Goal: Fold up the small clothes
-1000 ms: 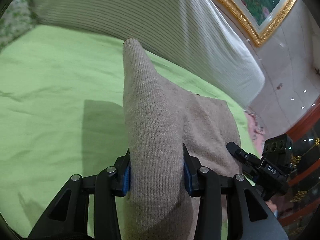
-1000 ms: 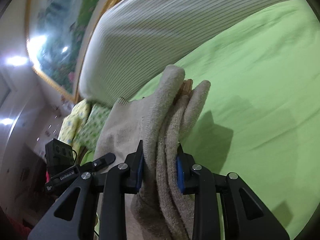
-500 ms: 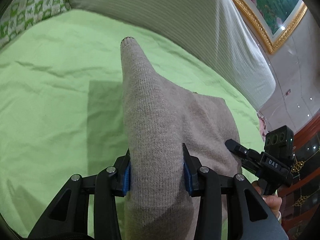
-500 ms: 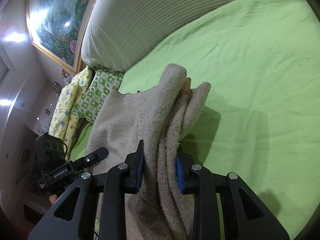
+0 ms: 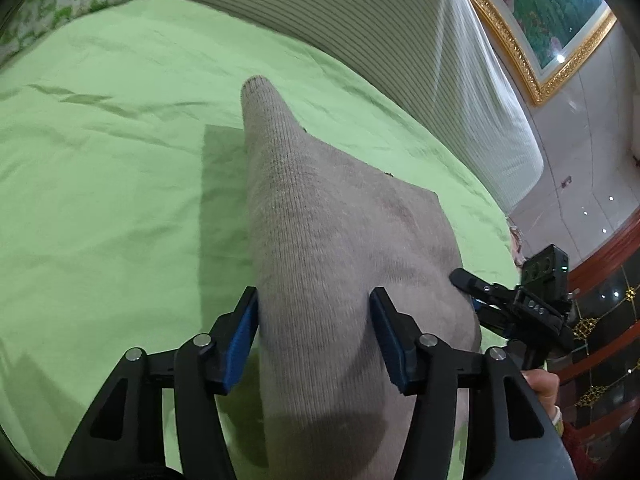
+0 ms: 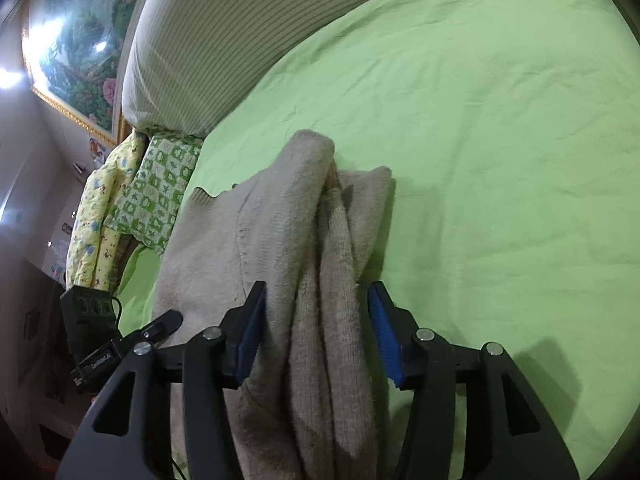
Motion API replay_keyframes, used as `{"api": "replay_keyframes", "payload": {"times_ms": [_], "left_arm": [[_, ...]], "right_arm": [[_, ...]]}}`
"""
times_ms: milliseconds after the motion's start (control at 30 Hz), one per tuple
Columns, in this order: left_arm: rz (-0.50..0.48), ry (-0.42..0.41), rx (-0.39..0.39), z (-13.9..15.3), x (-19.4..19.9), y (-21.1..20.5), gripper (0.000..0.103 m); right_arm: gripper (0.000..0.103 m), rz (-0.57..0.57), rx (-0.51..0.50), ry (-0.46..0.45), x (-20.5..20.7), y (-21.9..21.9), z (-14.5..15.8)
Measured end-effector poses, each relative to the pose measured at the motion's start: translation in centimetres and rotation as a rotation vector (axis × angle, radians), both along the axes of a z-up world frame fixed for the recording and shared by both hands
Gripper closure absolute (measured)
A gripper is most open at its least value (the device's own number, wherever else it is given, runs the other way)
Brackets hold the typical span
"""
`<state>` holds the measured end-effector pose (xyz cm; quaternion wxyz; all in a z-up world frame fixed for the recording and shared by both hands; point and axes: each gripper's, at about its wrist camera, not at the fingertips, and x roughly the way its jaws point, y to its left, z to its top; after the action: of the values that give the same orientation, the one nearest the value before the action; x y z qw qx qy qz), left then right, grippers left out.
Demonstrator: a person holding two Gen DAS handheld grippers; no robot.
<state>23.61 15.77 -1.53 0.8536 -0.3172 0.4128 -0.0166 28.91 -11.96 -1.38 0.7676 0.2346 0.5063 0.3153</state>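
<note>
Beige sweater [image 5: 340, 240] on green bedsheet [image 5: 120, 200], striped headboard [image 5: 380, 32], gold-framed painting [image 5: 552, 12]

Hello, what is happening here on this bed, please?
A person is folding a beige sweater on a green bed sheet, with a gripper in each hand. The left gripper and the right gripper each have a bunched part of it between their jaws. Both have just been opening, so the pads no longer press the knit: the sweater is being released.

Green bedsheet [image 5: 120, 160], striped headboard [image 5: 400, 40], gilt-framed painting [image 5: 552, 12].
</note>
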Motion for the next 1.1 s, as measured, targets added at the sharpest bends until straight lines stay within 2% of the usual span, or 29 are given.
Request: {"api": "replay_keyframes", "payload": {"times_ms": [133,300,400,467,567,667,733,767,800,867,933,1100], "left_arm": [[0.025,0.017,0.083,1.5,-3.1,-0.7,0.037],[0.033,0.047,0.288,2.7,-8.9,-2.9,0.029],[0.009,0.062,0.382,2.6,-11.6,-4.5,0.027],[-0.014,0.060,0.412,2.3,-12.9,-4.9,0.027],[-0.029,0.079,0.482,1.5,-13.6,-5.9,0.027],[-0.033,0.067,0.497,1.1,-13.1,-6.3,0.028],[-0.054,0.078,0.543,0.5,-12.6,-6.9,0.032],[-0.071,0.083,0.565,0.1,-12.4,-7.2,0.040],[-0.088,0.096,0.582,-0.2,-12.1,-7.6,0.044],[-0.123,0.096,0.587,-0.6,-11.9,-8.0,0.060],[-0.152,0.094,0.585,-0.7,-12.0,-8.5,0.062],[-0.167,0.103,0.522,-1.4,-11.7,-8.1,0.060]], "right_arm": [[0.051,-0.024,-0.001,-0.045,-2.2,-1.5,2.3],[0.051,-0.014,-0.038,-0.124,-7.3,-2.5,4.7],[0.051,-0.002,-0.085,-0.136,-10.2,-2.8,4.9],[0.051,0.016,-0.123,-0.144,-11.8,-2.8,4.7],[0.051,0.036,-0.184,-0.152,-13.7,-2.5,3.8],[0.051,0.046,-0.211,-0.166,-14.5,-1.9,3.3],[0.051,0.059,-0.211,-0.162,-14.6,-1.2,3.1],[0.053,0.067,-0.213,-0.163,-14.6,-0.8,2.9],[0.062,0.070,-0.219,-0.166,-14.6,-0.4,2.7],[0.077,0.077,-0.259,-0.158,-14.4,0.2,2.2],[0.092,0.079,-0.267,-0.155,-14.5,0.1,2.1],[0.095,0.062,-0.232,-0.138,-14.3,-1.0,2.2]]}}
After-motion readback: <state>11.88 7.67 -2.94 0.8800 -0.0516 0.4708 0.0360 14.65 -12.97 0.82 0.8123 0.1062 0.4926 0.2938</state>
